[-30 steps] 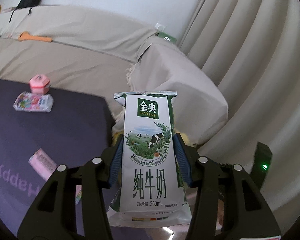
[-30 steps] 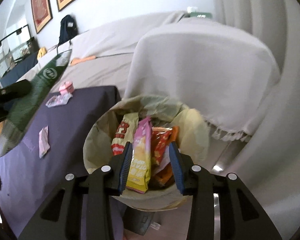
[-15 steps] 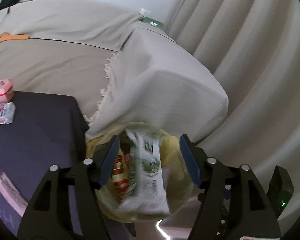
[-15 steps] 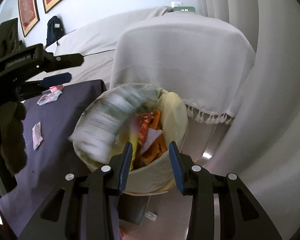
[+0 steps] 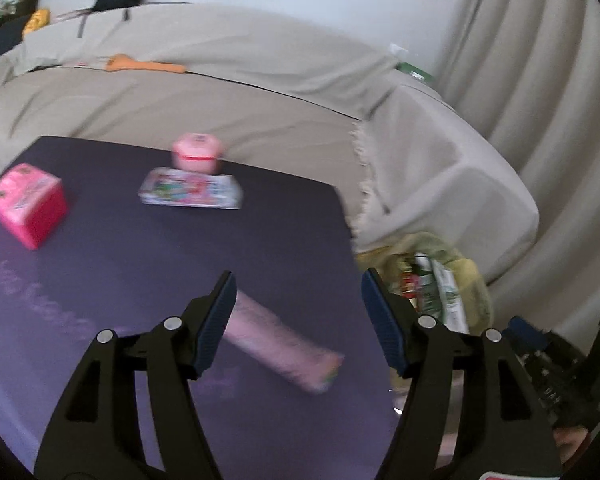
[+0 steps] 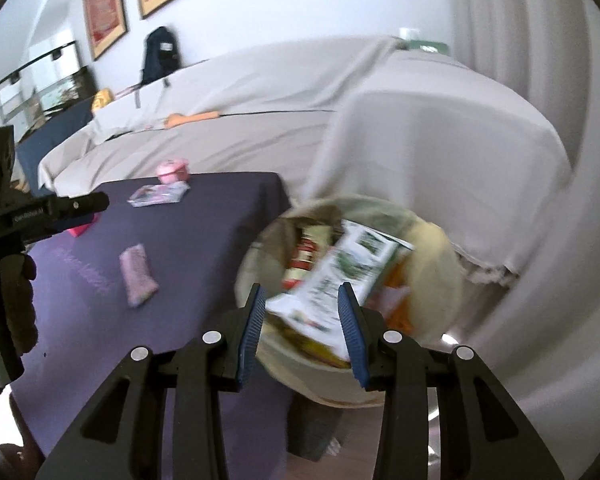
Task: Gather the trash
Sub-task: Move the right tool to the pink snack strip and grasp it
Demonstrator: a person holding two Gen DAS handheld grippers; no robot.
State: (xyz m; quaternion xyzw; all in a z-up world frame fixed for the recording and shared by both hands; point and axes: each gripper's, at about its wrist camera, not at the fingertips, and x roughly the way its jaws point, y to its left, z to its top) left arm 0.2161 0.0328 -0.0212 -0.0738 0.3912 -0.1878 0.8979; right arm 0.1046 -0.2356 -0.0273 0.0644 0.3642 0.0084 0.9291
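Note:
My left gripper (image 5: 296,312) hangs open over the purple table (image 5: 140,264), with nothing between its pads. Just past it a pink wrapper (image 5: 284,344) lies flat on the cloth. The white-and-green milk carton (image 6: 340,276) lies on top of snack packets in the bin (image 6: 440,264) with the yellowish liner, beside the table's right edge. My right gripper (image 6: 302,316) hovers open above the bin's near rim and holds nothing. In the left wrist view the bin (image 5: 472,276) shows at the right, with the carton (image 5: 440,288) in it.
Further back on the table are a pink box (image 5: 28,204), a colourful flat packet (image 5: 190,192) and a small pink pot (image 5: 196,154). A sofa under a beige cover (image 5: 260,92) runs behind the table and bin. Curtains (image 5: 540,80) hang at the right.
My left gripper opened and let go of the milk carton, which dropped into the bin. It then swung left over the table. The right gripper stayed over the bin, drifting slightly.

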